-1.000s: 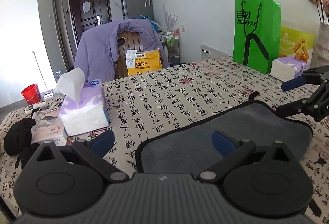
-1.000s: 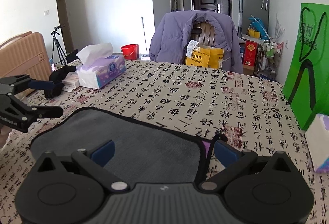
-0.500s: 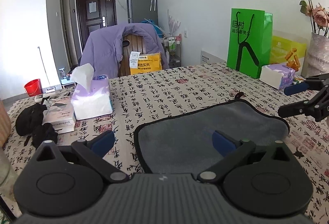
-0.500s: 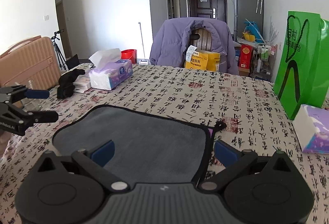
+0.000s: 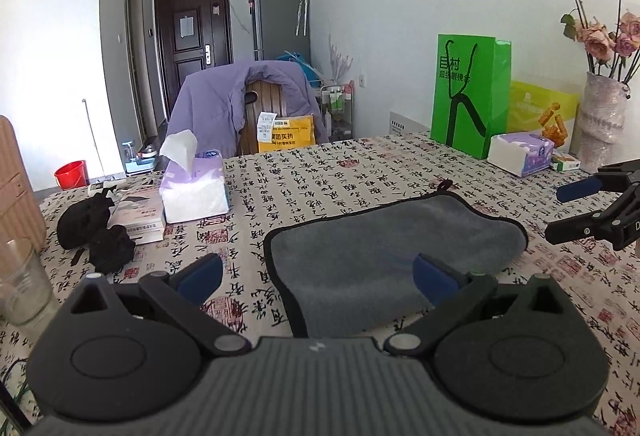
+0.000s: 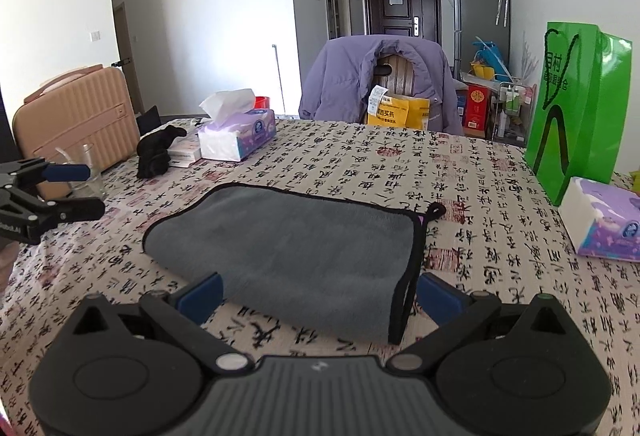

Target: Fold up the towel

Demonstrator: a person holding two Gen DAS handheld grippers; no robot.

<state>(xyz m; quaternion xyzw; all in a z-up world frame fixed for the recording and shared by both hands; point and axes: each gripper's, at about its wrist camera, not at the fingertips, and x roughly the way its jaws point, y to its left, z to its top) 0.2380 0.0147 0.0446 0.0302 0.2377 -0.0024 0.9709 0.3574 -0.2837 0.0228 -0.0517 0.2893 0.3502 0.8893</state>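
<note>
A grey towel [image 5: 384,248] with black trim lies folded on the patterned tablecloth; it also shows in the right wrist view [image 6: 288,248], with its hanging loop at the far right corner. My left gripper [image 5: 316,276] is open and empty, held above the towel's near left part. My right gripper [image 6: 320,292] is open and empty, above the towel's near edge. Each gripper appears in the other's view, the right gripper [image 5: 580,207] off the towel's right end and the left gripper [image 6: 76,187] off its left end.
A tissue box [image 5: 196,187], black cloth [image 5: 96,228], a booklet and a glass [image 5: 20,284] stand at the left. A green bag [image 5: 468,99], a second tissue pack [image 6: 604,224] and a flower vase [image 5: 600,123] stand at the right. A chair with a purple jacket [image 6: 380,75] stands behind the table.
Both grippers have pulled back and risen away from the towel, jaws open throughout. The towel stays lying folded on the table.
</note>
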